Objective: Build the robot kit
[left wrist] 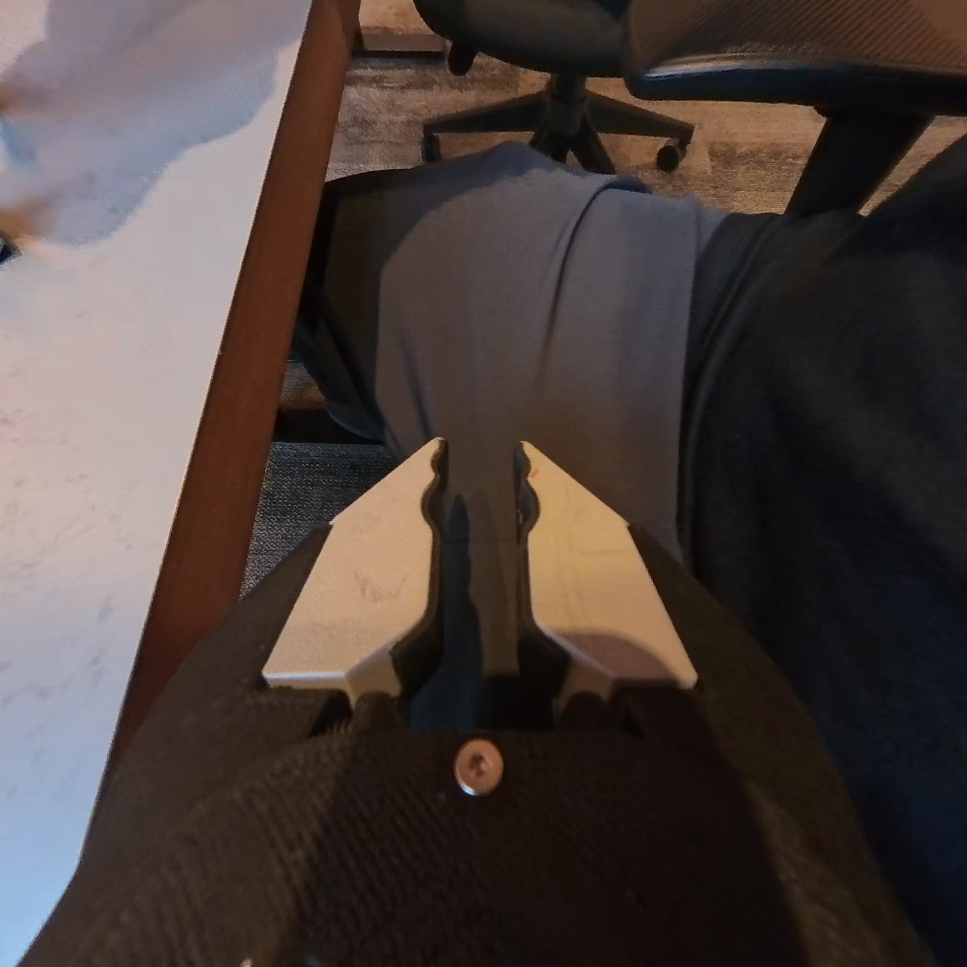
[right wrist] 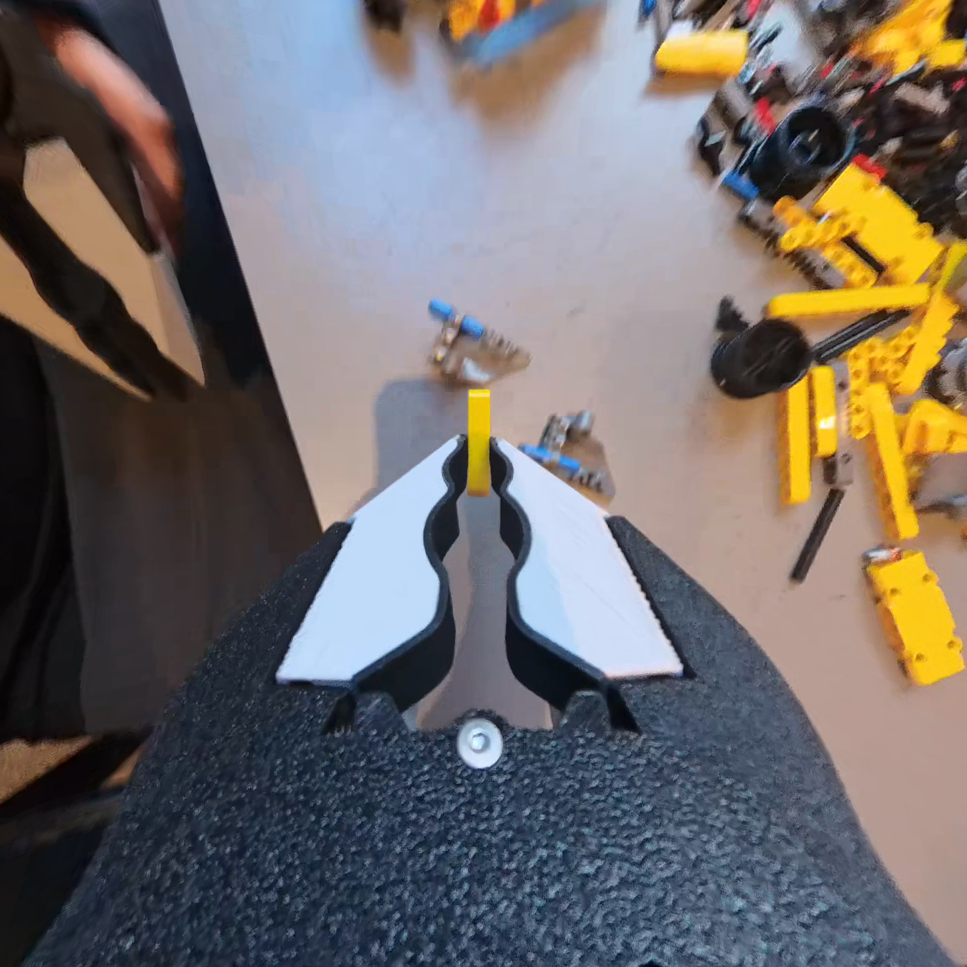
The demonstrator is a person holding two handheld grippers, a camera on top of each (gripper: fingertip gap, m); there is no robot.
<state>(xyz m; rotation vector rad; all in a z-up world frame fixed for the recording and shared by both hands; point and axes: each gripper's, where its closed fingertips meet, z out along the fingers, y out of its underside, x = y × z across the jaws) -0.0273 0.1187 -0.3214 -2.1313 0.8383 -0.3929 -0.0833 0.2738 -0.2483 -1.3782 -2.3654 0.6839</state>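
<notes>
My right gripper [right wrist: 478,443] is shut on a small flat yellow brick piece [right wrist: 479,418], held upright above the pale table [right wrist: 340,183]. Two small grey assemblies with blue pins lie just beyond it, one ahead [right wrist: 471,345] and one to the right [right wrist: 570,455]. My left gripper [left wrist: 482,451] is off the table, over a person's thigh in grey-blue trousers [left wrist: 523,314], with its jaws slightly apart and nothing between them. It also shows blurred at the left of the right wrist view [right wrist: 157,382], held by a hand.
A heap of yellow and black brick parts [right wrist: 863,314] with black wheels [right wrist: 759,361] covers the table's right side. A yellow block [right wrist: 913,617] lies nearer. The table's brown edge [left wrist: 235,418] runs beside my left gripper. Office chairs [left wrist: 565,104] stand on the carpet. About 20 centimetres separates my left fingertips from my right.
</notes>
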